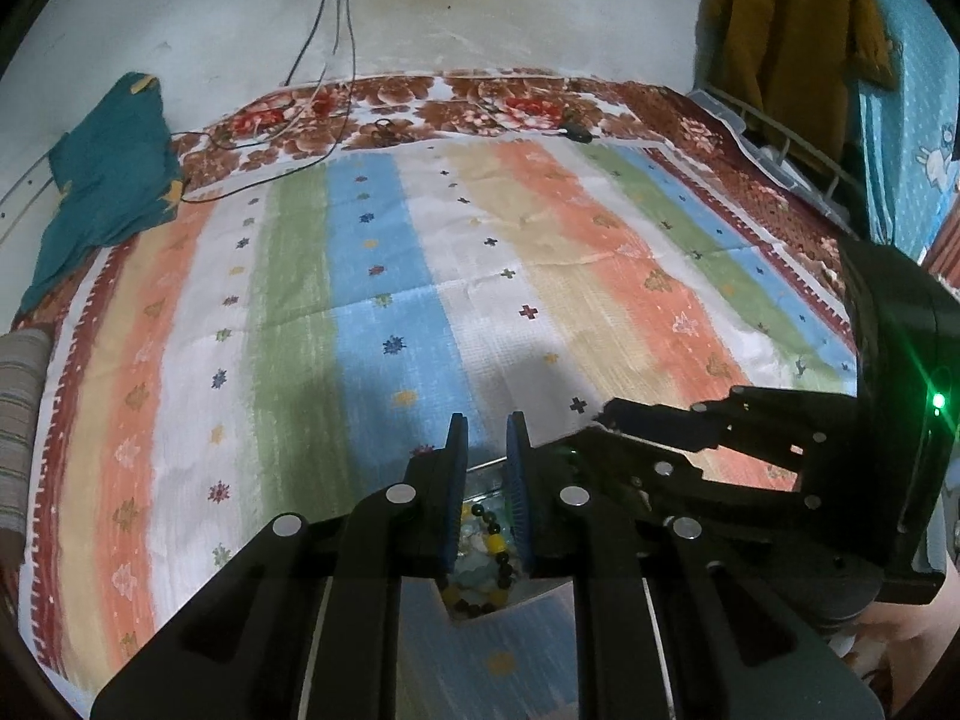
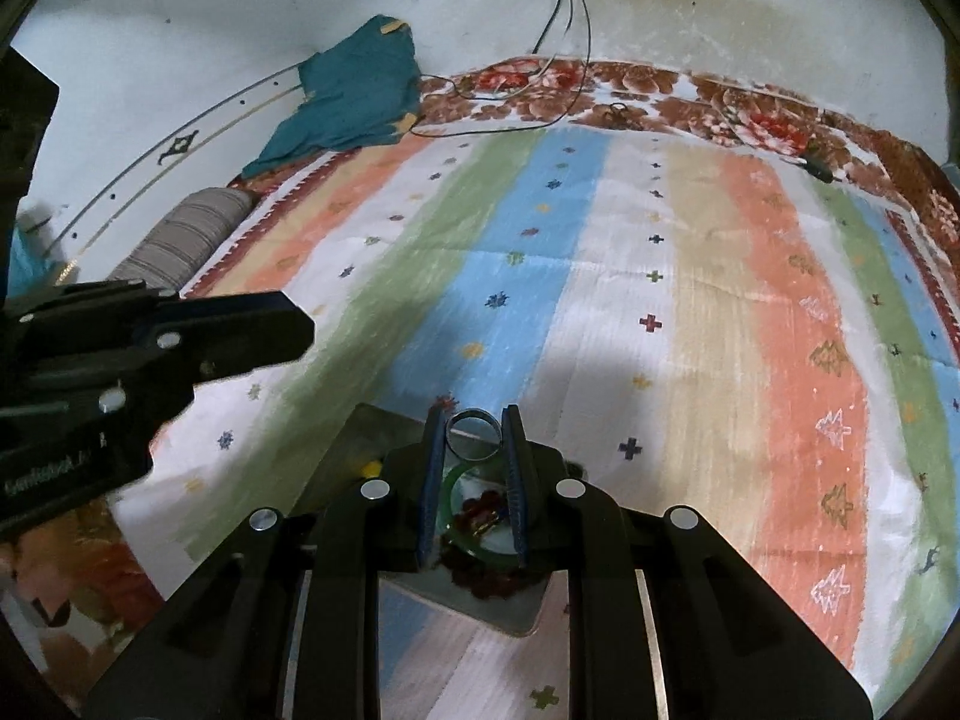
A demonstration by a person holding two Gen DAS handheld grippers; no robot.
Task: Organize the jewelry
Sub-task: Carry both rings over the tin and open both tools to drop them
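Your right gripper (image 2: 474, 435) fingers pinching a clear ring (image 2: 474, 433) above a green bangle (image 2: 474, 546) in a tray (image 2: 360, 438) at 6 o'clock, your left gripper (image 1: 487, 438) fingers nearly pressed together, empty, over a beaded bracelet (image 1: 487, 546), striped bedspread (image 1: 384, 276) beneath.

striped bedsheet (image 1: 420, 276) spread flat | teal cloth (image 1: 108, 180) at its far-left corner | cables (image 1: 336, 18) down wall | mustard garment (image 1: 786, 24) hanging right | striped bolster (image 2: 180, 240) beside sheet
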